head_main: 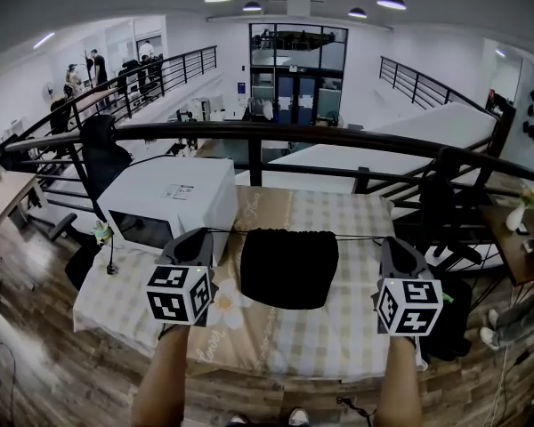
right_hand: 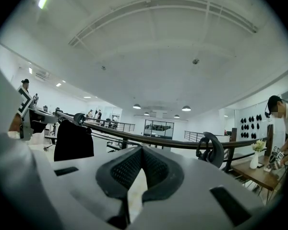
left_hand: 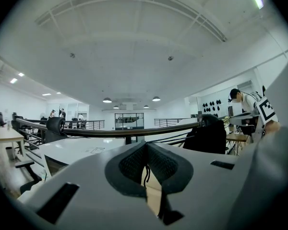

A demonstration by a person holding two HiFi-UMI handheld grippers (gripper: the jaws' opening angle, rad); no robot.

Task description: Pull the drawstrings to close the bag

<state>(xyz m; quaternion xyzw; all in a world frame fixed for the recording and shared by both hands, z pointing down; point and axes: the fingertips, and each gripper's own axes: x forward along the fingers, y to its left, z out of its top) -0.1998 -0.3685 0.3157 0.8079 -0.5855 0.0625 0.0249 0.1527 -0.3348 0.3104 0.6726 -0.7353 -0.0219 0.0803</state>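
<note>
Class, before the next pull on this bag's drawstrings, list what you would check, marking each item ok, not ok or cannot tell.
1. The left hand-held gripper is shut on the left drawstring: ok.
2. The right hand-held gripper is shut on the right drawstring: ok, the cord runs to its tip.
3. Both cords are stretched straight, no slack: ok.
4. The bag has a gathered mouth: ok; fully closed, cannot tell.
5. The bag lies on the table: ok.
</note>
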